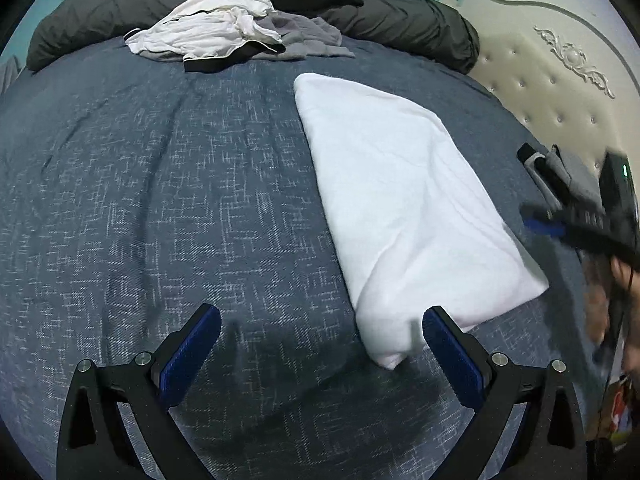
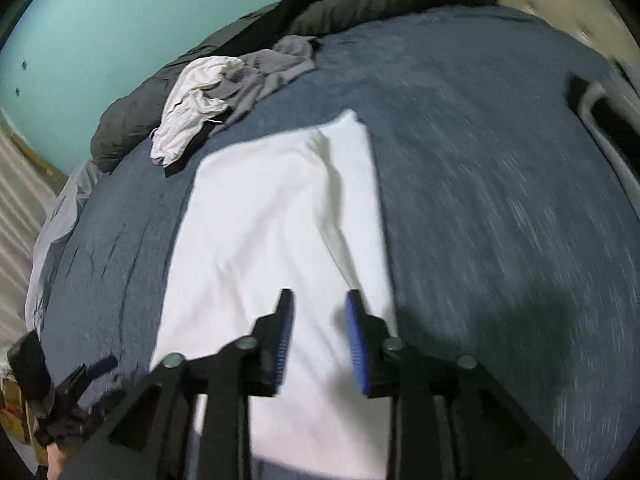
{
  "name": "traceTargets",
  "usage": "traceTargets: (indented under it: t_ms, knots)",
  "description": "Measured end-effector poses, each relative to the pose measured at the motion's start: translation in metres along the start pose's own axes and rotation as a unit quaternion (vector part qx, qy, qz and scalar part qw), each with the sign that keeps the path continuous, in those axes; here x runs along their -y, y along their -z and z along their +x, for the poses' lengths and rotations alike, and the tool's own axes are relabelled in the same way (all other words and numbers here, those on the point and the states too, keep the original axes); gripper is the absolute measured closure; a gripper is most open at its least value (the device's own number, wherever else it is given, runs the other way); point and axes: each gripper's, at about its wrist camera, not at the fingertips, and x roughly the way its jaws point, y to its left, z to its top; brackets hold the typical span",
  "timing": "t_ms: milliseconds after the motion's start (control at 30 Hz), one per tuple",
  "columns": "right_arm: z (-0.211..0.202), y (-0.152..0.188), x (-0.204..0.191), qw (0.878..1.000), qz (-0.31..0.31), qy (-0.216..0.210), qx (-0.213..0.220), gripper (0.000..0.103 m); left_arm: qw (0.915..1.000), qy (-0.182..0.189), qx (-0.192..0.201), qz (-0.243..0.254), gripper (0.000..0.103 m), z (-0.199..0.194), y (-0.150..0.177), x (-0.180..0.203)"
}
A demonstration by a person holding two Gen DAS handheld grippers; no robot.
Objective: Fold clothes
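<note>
Jaws apart, both grippers: left gripper (image 1: 320, 344), right gripper (image 2: 320, 332); one folded white garment (image 1: 400, 200); one unfolded pile (image 1: 224, 32).

Bed (image 1: 160, 184) with a blue cross-hatched cover fills both views. A dark grey duvet (image 1: 400, 20) lies bunched along its far edge, from 10 to 1 o'clock in the left wrist view. A cream tufted headboard (image 1: 552, 80) with carved scrollwork stands at 2 o'clock. A teal wall (image 2: 100, 32) rises behind the bed at 10 o'clock in the right wrist view.
</note>
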Motion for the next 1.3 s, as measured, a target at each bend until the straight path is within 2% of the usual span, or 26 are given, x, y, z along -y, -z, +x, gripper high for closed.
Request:
traceTargets:
  t_ms: [67, 200, 333, 600, 1000, 1300]
  knots:
    - [-0.006, 0.012, 0.014, 1.000, 0.017, 0.004, -0.012, 0.061, 1.0000, 0.000, 0.001, -0.001, 0.000, 0.001, -0.003, 0.001]
    - [-0.011, 0.029, 0.035, 0.999, 0.031, 0.016, -0.027, 0.061, 0.9999, 0.007, -0.009, -0.006, 0.000, 0.009, -0.004, 0.006]
    - [-0.013, 0.039, 0.046, 0.998, 0.041, 0.009, -0.042, 0.061, 0.9997, 0.007, -0.023, -0.011, 0.000, 0.020, -0.003, 0.012]
    - [-0.014, 0.047, 0.045, 0.998, 0.033, -0.007, -0.051, 0.060, 0.9970, 0.039, -0.046, -0.048, 0.000, 0.040, 0.000, 0.008]
    - [-0.006, 0.051, 0.035, 0.998, 0.012, -0.004, -0.059, 0.060, 0.9963, 0.037, -0.045, -0.063, 0.000, 0.050, 0.006, 0.006]
    - [-0.013, 0.051, 0.041, 0.998, 0.029, -0.011, -0.054, 0.060, 0.9961, 0.032, -0.032, -0.076, 0.000, 0.042, 0.002, 0.002]
